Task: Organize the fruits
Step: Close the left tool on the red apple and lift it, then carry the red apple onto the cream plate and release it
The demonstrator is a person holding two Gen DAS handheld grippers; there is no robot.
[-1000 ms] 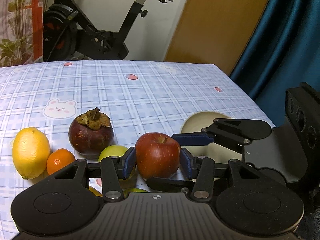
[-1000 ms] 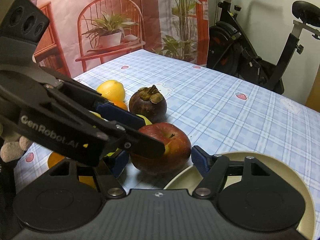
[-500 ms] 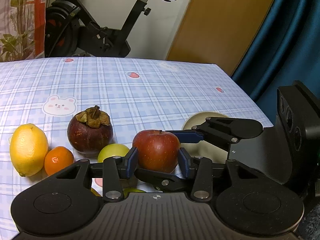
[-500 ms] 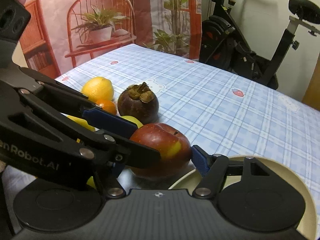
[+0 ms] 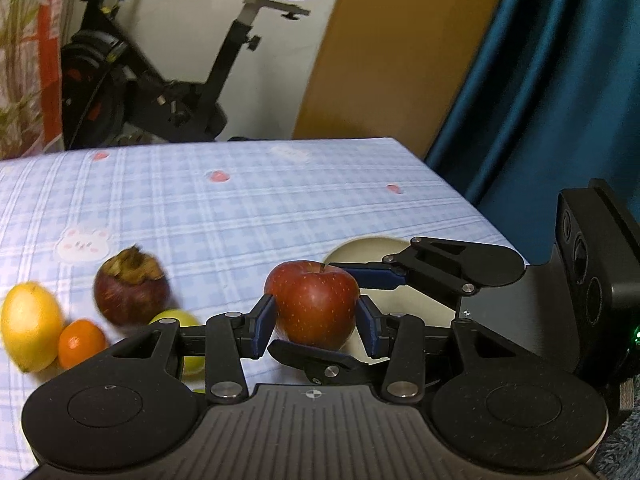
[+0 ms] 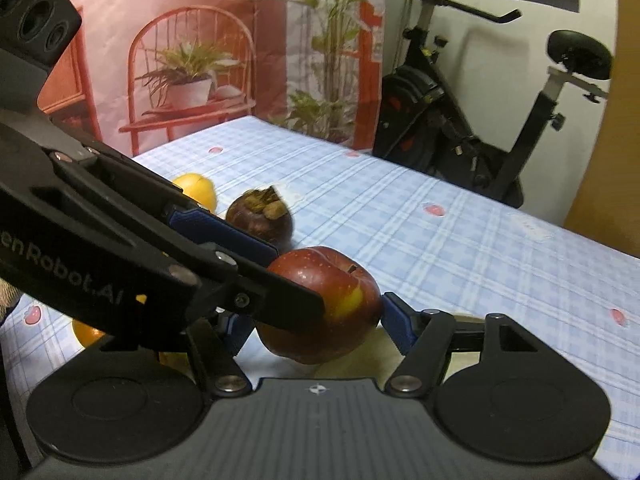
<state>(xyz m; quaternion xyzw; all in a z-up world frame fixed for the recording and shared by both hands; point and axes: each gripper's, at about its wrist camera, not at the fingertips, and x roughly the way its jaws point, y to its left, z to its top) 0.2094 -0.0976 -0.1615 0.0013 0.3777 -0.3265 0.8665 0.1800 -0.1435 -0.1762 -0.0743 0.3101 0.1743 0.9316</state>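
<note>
Well to the left of my left gripper's point(image 5: 316, 330) fingers, a lemon point(image 5: 30, 326), a small orange point(image 5: 82, 342), a mangosteen point(image 5: 130, 294) and a green fruit point(image 5: 176, 320) are sitting bunched together on the cloth, so I judge most of the sorting is not yet done. Between those fingers I am gripping the red apple point(image 5: 314, 306), both blue pads pressing its sides. My right gripper point(image 6: 320, 322) is crossing in from the right, its fingers bracketing the same apple, one pad touching it; I cannot tell whether it is squeezing. Just beyond and right of the apple, a beige plate point(image 5: 362, 250) is waiting, apparently empty. The blue checked tablecloth point(image 5: 240, 208) is stretching away ahead; past it an exercise bike point(image 5: 168, 80) is standing, with a teal curtain point(image 5: 540, 100) hanging at far right.
</note>
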